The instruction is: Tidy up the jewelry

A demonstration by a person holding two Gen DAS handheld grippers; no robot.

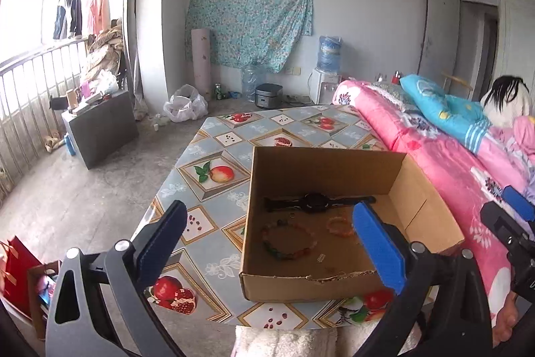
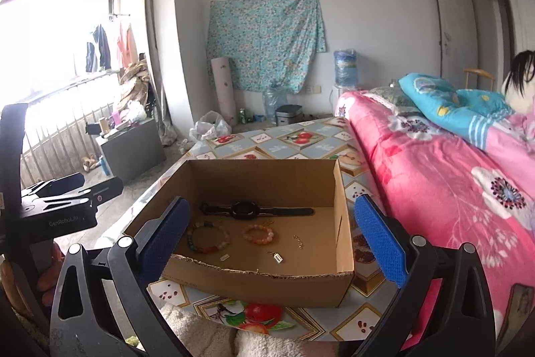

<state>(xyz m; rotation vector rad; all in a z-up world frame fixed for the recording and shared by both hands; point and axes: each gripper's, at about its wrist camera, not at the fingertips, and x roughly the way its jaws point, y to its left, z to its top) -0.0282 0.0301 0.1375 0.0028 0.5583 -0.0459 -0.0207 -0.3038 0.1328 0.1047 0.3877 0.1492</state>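
Note:
An open cardboard box [image 1: 321, 286] [image 2: 264, 285] stands on the fruit-patterned table [image 1: 214, 156] [image 2: 287, 136]. Inside lie a black watch [image 1: 314, 202] [image 2: 245, 209], a multicoloured bead bracelet [image 1: 288, 239] [image 2: 208, 236], an orange bead bracelet [image 1: 340, 226] [image 2: 258, 234], a small chain [image 2: 298, 241] and tiny tagged pieces [image 2: 277, 257]. My left gripper [image 1: 267, 243] hangs open above the box's near left corner, nothing between its pads. My right gripper [image 2: 277, 236] is open too, spread across the box's near side, empty. The right gripper [image 1: 511, 223] shows at the left view's right edge, the left gripper [image 2: 67, 193] at the right view's left edge.
A bed with pink floral bedding [image 1: 441, 156] [image 2: 451, 176] runs along the table's right side. A white fluffy cloth [image 1: 284, 340] [image 2: 207, 333] lies at the table's near edge. Red bags [image 1: 16, 273] stand on the floor at left. A grey cabinet [image 1: 100, 126] stands by the window railing.

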